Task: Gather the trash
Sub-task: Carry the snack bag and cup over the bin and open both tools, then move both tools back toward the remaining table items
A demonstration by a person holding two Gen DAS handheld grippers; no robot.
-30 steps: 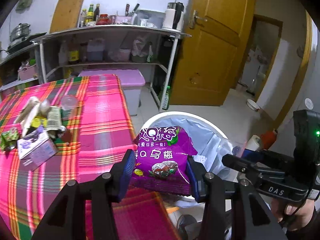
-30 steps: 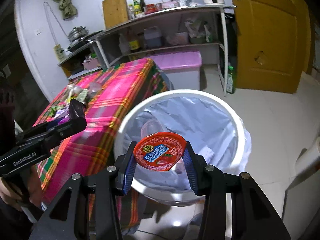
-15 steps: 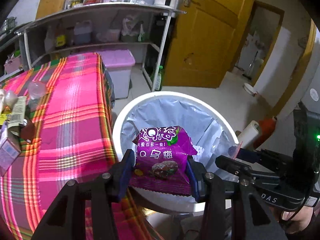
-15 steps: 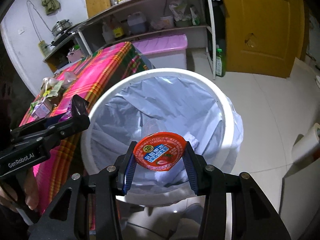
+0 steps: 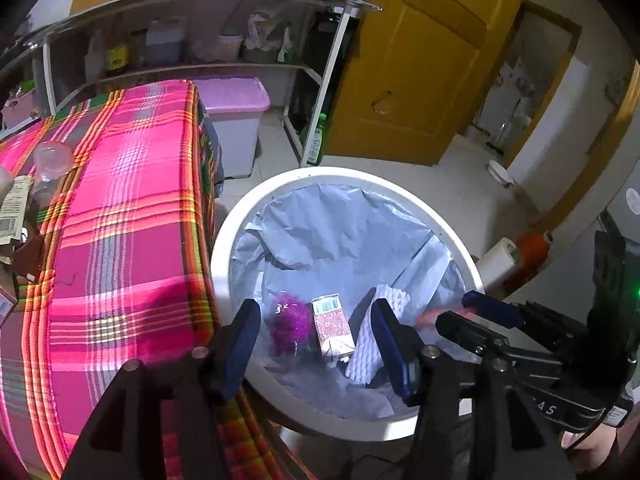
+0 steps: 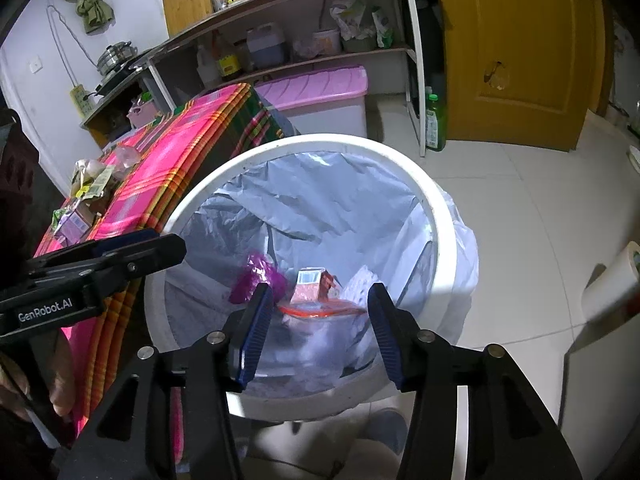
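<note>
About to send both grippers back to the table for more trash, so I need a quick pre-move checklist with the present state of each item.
1. Left gripper empty, jaws just opening: ok.
2. Right gripper clear of the red-lidded cup: ok, pads apart, cup blurred between them.
3. Purple snack bag inside the bin: ok.
4. Bin liner seated over the rim: ok.
5. Trash left on the plaid tablecloth: not ok, wrappers remain.

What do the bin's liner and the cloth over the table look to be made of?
Bin liner: thin plastic film, pale grey with a soft sheen; it creases and drapes over the bin's rim. Tablecloth: apparently woven fabric, matt, in a pink plaid; it hangs in folds at the table's end.
</note>
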